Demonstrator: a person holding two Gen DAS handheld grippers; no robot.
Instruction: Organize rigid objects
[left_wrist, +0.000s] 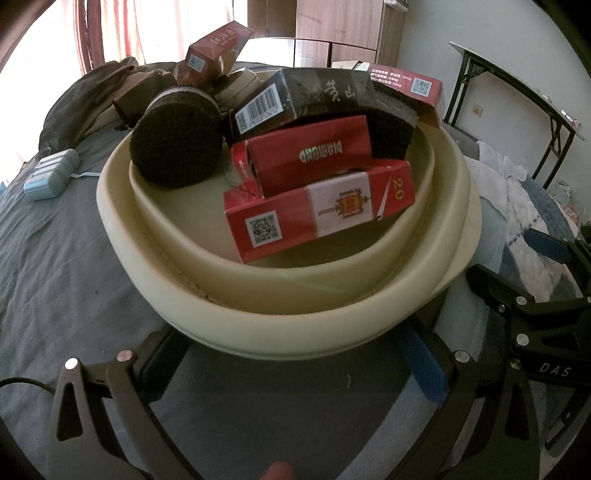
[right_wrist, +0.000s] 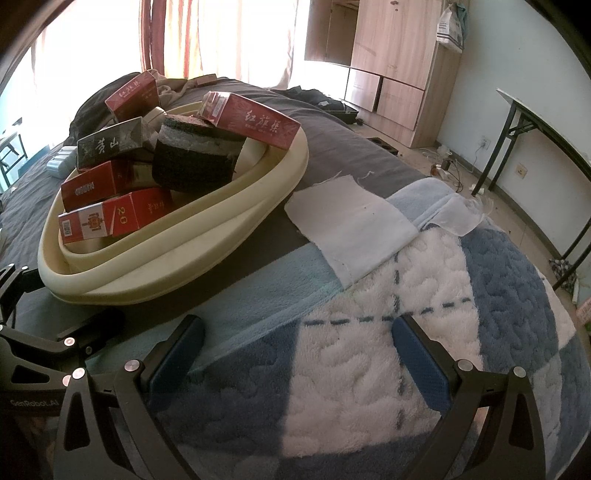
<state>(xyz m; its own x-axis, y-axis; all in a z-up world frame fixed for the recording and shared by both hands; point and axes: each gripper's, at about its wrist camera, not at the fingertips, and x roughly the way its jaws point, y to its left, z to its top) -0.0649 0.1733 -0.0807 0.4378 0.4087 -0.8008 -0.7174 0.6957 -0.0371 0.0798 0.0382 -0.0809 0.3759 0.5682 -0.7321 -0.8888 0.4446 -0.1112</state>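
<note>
A cream basin (left_wrist: 295, 325) (right_wrist: 177, 266) rests on the bed. Inside lie a red "20" box (left_wrist: 317, 210) (right_wrist: 107, 218), a red DIAMOND box (left_wrist: 310, 155) (right_wrist: 96, 184), a black box (left_wrist: 303, 99) (right_wrist: 110, 146) and two round dark scrub pads (left_wrist: 177, 144) (right_wrist: 195, 155). Another red box (left_wrist: 417, 86) (right_wrist: 255, 120) leans on the far rim, and one more red box (left_wrist: 214, 51) (right_wrist: 133, 94) stands behind. My left gripper (left_wrist: 291, 362) is open at the basin's near rim, holding nothing. My right gripper (right_wrist: 297, 350) is open over the blanket, right of the basin.
A white cloth (right_wrist: 351, 218) lies on the blue-and-white fleece blanket (right_wrist: 369, 387). A pale blue case (left_wrist: 51, 173) sits on the grey sheet left of the basin. A folding table (right_wrist: 546, 147) and a wooden wardrobe (right_wrist: 399, 66) stand beyond the bed.
</note>
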